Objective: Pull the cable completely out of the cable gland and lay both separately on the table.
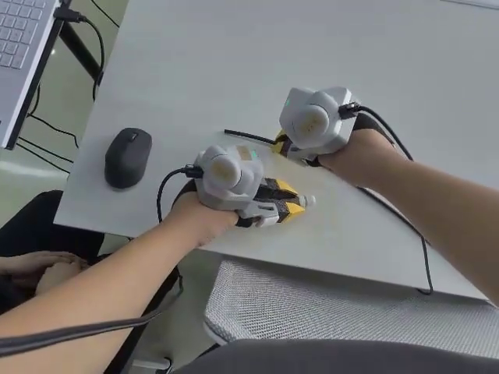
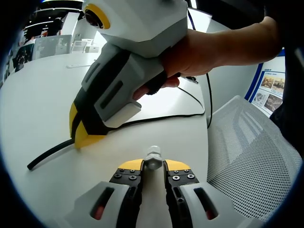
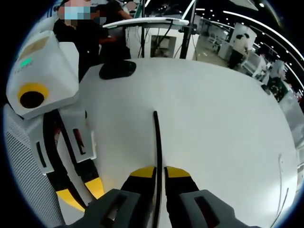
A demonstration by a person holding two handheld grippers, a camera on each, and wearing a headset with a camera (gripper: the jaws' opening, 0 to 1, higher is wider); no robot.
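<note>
- A grey mesh chair [image 1: 312, 308] sits nearest, tucked against the near edge of a white table [image 1: 234, 62].
- Just past that edge, the left gripper [image 1: 292, 204] lies low over the tabletop, a hand wrapped around its body.
- In the left gripper view, its yellow-tipped jaws [image 2: 153, 165] are drawn in tight on a small white cable gland [image 2: 153, 156], which sticks out beyond the tips. In the head view the gland [image 1: 309, 201] hovers close to the table surface.
- A little farther on, the right gripper [image 1: 281, 144] points the opposite way, toward the left side of the table.
- In the right gripper view, its jaws [image 3: 159, 172] are almost closed, pinching a thin black cable [image 3: 156, 137] that runs straight ahead across the table.
- The cable [image 1: 248, 137] is separate from the gland; its free end rests on the tabletop.
- Farther left lies a dark computer mouse [image 1: 128, 156].
- A laptop [image 1: 19, 39] sits at the far left corner.
</note>
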